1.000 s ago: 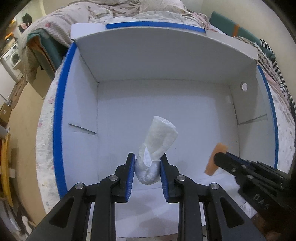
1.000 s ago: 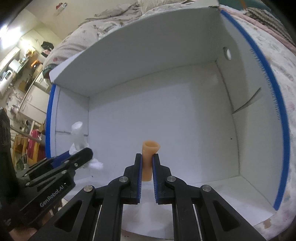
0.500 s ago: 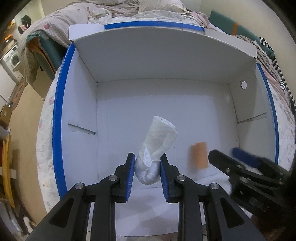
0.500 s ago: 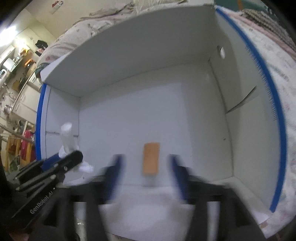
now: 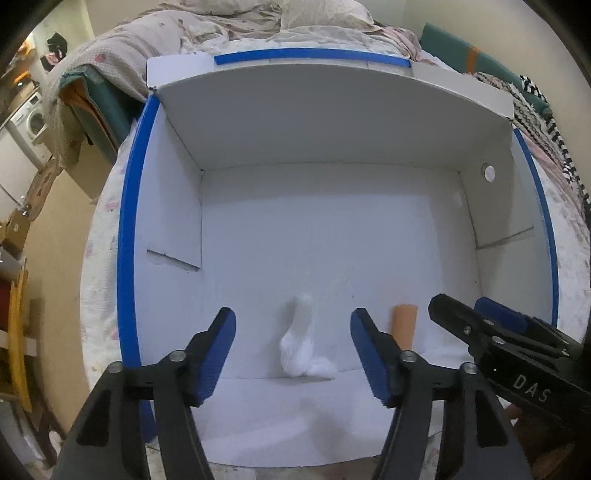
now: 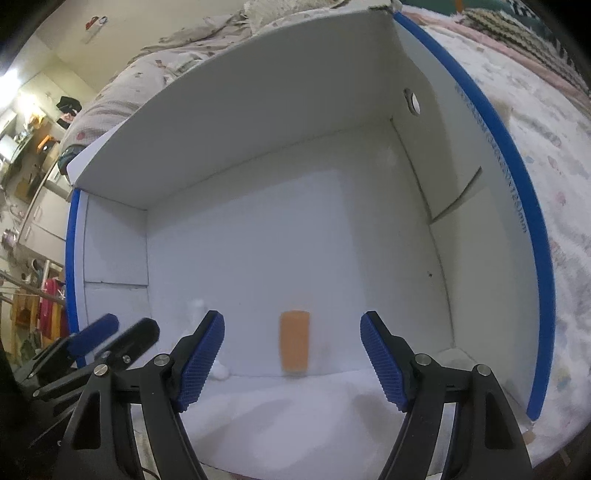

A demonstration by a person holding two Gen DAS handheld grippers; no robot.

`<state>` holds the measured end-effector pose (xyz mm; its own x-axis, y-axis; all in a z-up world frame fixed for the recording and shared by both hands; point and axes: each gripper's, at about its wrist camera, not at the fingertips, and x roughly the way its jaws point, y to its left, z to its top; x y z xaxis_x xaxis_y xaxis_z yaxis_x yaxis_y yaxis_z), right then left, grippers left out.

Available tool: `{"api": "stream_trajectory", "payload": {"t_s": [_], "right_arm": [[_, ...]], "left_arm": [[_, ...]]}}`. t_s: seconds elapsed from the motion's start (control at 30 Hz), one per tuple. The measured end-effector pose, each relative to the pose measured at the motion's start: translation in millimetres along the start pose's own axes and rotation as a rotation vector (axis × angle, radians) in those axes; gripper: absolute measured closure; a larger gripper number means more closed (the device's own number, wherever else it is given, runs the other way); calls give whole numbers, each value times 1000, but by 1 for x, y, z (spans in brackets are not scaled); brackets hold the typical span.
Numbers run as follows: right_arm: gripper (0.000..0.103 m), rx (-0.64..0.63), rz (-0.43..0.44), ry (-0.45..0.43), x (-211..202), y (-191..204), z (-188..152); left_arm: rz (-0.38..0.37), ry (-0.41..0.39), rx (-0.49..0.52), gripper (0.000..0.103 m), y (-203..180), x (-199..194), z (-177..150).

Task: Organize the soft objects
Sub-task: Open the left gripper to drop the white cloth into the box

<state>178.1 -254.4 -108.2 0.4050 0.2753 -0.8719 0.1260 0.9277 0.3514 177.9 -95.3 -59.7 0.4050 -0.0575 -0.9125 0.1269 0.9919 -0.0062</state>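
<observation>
A white rolled cloth [image 5: 302, 341] lies on the floor of the white box [image 5: 332, 236], near its front edge. My left gripper [image 5: 293, 349] is open and empty, its jaws wide on either side of the cloth. An orange foam roll [image 6: 294, 346] lies to the right of the cloth; it also shows in the left wrist view [image 5: 403, 325]. My right gripper [image 6: 291, 356] is open and empty, its jaws wide around the orange roll. Part of the cloth [image 6: 197, 310] shows behind the right gripper's left finger.
The box has blue-edged side walls [image 5: 129, 236] and a raised back flap [image 6: 240, 122]. It rests on a bed with crumpled bedding [image 5: 229, 22]. A washing machine [image 5: 31, 122] and shelves stand at far left.
Both grippers have opened. The orange roll dropped first, then the white cloth; both now lie on the box floor.
</observation>
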Motion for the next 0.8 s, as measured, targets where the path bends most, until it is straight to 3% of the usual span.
{"api": "stream_trajectory", "payload": {"t_s": [0.07,0.23,0.4,0.47,0.6,0.8], "right_arm": [[21,10,5,0,0,-1,2],[1,27,12,-41,-6,-2,6],[0,44,2,-59,-11,-8,7],[0,60,19,-63,-13,-11,8],[0,83,59,-79,-21,-12,7],[0,58,63,-164,-40,-1,2]], "left_arm": [[-10,6,-5,40,2,0,1],[3,1,-3,40,3,-3,1],[11,-18,11,40,2,-10,2],[38,-28,10,40,3,-12,3],[20,-25,-20,40,9,-14,4],[32,-65,-59,40,17,-29,2]]}}
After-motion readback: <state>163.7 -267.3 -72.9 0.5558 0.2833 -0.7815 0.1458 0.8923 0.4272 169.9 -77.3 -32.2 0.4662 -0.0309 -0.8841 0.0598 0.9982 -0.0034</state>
